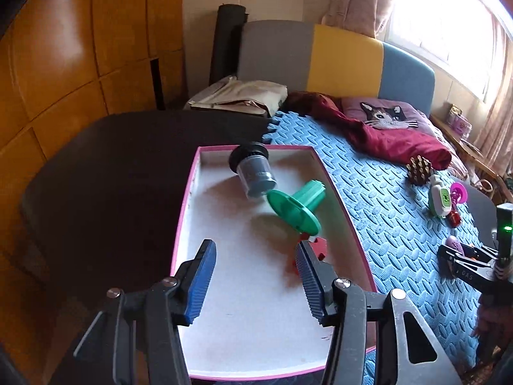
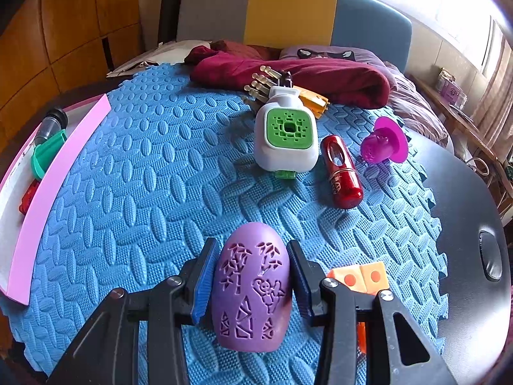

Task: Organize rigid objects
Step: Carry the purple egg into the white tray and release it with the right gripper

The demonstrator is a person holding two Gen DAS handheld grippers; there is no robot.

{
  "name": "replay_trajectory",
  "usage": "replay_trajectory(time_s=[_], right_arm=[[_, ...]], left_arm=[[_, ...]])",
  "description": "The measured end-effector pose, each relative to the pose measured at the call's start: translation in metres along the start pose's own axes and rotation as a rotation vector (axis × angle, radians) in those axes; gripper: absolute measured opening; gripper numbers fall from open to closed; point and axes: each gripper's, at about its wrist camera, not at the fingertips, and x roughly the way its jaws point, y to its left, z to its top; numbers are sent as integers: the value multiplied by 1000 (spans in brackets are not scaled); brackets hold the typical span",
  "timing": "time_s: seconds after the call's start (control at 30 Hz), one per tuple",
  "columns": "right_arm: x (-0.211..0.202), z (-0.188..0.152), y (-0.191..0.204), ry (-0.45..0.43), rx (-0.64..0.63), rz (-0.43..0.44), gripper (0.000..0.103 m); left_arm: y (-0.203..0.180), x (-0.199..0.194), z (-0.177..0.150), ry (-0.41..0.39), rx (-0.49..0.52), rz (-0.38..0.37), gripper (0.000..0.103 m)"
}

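Observation:
My left gripper is open and empty above the pink-rimmed white tray. In the tray lie a grey cylinder with a black cap, a green flanged piece and a small red object. My right gripper is shut on a purple carved egg-shaped object on the blue foam mat. Beyond it on the mat lie a white-and-green device, a red capsule, a magenta flanged piece and an orange block by my right finger.
The tray's pink wall lies at the mat's left edge. A dark red cloth, a wooden peg piece and an orange piece lie at the back. The black table extends right. A couch stands behind.

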Motion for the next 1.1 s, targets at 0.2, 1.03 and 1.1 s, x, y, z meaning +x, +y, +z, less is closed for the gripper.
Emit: replay_trajectory(time_s=[0.2,1.03,1.1], right_arm=[[0,1,0,7,33,-12,43],[-14,-10,53,22,41,83,43],[-14,-11,57,19,27,76,43]], left_arm=[[11,1,-3,2,-27,19,54],[51,0,-10,-6,-112,84,54],[54,0,-10,-6,-117,89,54]])
